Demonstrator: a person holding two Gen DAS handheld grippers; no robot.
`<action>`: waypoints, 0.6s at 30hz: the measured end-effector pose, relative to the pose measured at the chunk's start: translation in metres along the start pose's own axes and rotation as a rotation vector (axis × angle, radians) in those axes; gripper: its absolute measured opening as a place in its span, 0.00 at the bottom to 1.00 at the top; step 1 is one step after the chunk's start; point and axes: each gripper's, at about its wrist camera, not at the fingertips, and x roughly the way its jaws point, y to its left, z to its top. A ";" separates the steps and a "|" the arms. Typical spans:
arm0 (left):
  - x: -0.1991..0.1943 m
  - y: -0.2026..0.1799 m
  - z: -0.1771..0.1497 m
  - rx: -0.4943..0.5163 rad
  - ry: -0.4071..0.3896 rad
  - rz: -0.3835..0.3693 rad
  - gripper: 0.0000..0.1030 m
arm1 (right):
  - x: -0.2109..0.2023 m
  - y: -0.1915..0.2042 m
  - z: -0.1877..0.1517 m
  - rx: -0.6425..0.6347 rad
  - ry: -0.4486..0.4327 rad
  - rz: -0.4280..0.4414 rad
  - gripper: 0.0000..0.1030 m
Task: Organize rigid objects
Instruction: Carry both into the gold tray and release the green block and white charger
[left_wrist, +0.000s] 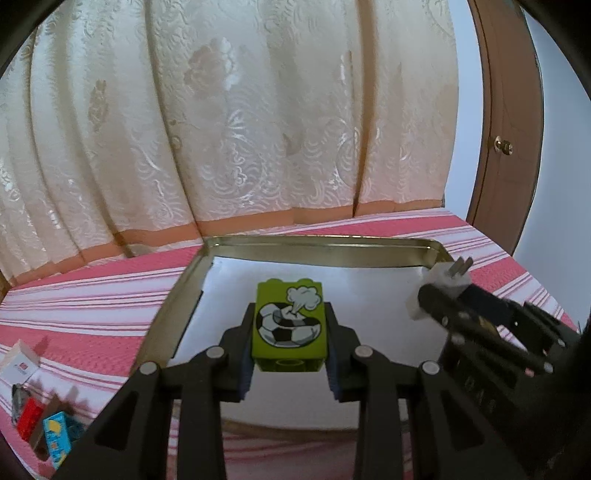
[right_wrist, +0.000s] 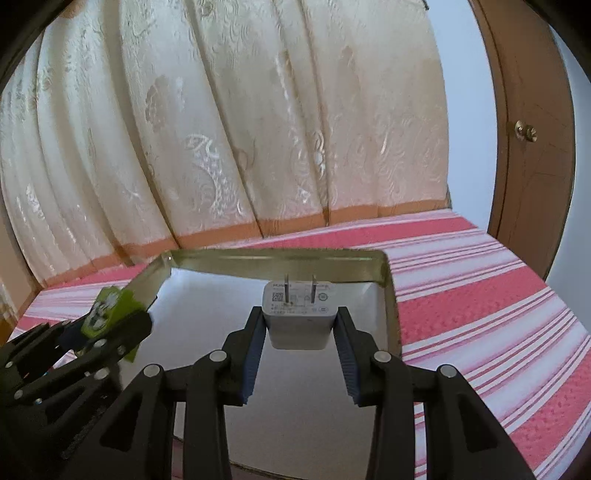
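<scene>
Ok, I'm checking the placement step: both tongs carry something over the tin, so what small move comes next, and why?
Probably lower and release. The left tongs grip the green block, the right tongs grip the white charger, both above the metal tin, whose white floor shows nothing else.

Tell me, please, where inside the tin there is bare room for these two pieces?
The tin floor is bare between its walls, under the green block and white charger. It is crowded only outside, by the toy pile at left.
</scene>
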 end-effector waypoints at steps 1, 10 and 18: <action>0.005 0.000 0.000 -0.002 0.007 0.001 0.30 | 0.002 0.001 -0.001 -0.007 0.007 -0.002 0.40; 0.025 0.003 -0.008 -0.004 0.059 0.027 0.30 | 0.013 0.005 -0.005 -0.027 0.048 0.007 0.40; 0.032 0.007 -0.011 0.000 0.078 0.064 0.30 | 0.016 0.002 -0.006 -0.006 0.067 0.022 0.40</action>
